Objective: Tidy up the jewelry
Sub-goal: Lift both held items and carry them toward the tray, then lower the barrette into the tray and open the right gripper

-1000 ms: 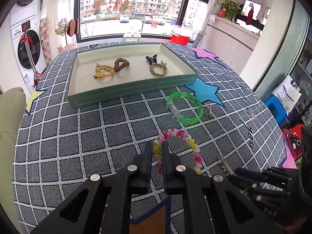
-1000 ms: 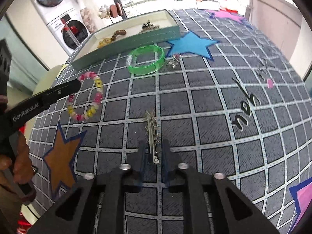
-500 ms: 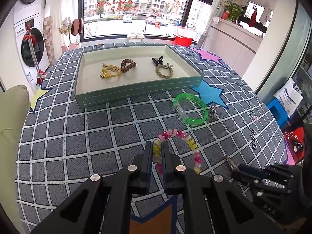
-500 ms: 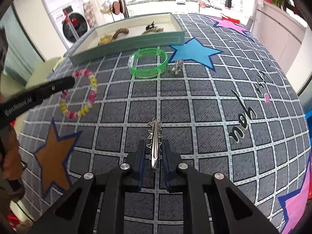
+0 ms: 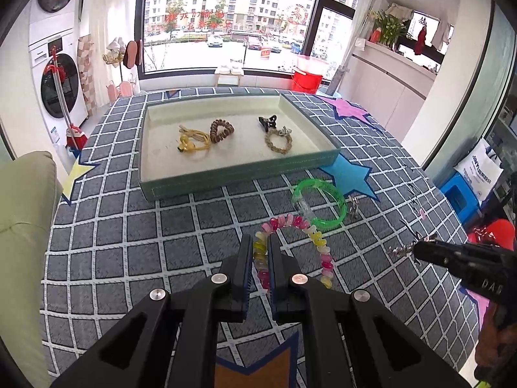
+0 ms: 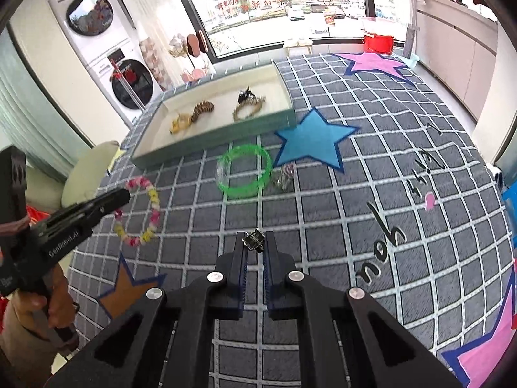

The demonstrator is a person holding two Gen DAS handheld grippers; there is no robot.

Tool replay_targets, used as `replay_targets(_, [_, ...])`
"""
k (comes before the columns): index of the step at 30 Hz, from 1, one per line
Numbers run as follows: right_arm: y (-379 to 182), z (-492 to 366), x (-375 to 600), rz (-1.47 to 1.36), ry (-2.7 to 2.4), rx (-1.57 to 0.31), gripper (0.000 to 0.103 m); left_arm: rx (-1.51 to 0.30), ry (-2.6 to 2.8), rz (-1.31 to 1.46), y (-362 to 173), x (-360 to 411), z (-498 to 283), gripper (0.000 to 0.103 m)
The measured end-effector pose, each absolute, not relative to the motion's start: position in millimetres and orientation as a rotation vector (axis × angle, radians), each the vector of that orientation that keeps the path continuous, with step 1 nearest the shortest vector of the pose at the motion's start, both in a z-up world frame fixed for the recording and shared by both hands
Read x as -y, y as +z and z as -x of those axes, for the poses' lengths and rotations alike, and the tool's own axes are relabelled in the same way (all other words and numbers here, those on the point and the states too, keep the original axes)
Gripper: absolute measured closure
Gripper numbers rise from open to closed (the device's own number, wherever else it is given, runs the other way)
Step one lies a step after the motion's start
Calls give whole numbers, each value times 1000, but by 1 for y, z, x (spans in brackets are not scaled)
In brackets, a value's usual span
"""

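Beaded bracelet (image 5: 295, 245), glossy pastel loop, pinched in left tongs (image 5: 259, 252). Right tongs (image 6: 254, 245) clamp spiky metal clip (image 6: 254, 238); its side profile visible only in left view.

Daylight pours through the big window (image 5: 232, 16), apartment blocks and parked cars outside. A stacked washer and dryer (image 5: 58, 74) stand by the left wall, a red bucket (image 5: 307, 79) below the sill, white cabinets (image 5: 387, 87) with plants on the right. The desk (image 5: 106, 226) wears a grey checked cloth with coloured stars.
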State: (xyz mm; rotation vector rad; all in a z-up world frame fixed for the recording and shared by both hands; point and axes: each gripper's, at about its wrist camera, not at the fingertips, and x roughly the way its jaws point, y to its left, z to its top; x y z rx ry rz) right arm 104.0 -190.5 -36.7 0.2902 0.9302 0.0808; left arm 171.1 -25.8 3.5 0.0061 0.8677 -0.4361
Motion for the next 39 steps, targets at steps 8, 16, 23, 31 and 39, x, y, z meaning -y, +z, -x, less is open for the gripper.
replay_targets(8, [-6, -128, 192, -256, 108, -867, 93, -850, -421, 10, 16, 20, -186, 80])
replay_targets(16, [19, -182, 194, -266, 148, -831, 93, -801, -383, 18, 40, 15, -220, 80])
replay_targets(23, [21, -237, 200, -310, 173, -824, 93, -775, -323, 14, 48, 11, -263, 80])
replay_targets(31, [10, -300, 208, -344, 155, -827, 93, -807, -266, 26, 30, 10, -323, 80])
replay_targets(39, [-14, -347, 209, -339, 136, -846, 93, -841, -235, 0, 2, 18, -364, 80])
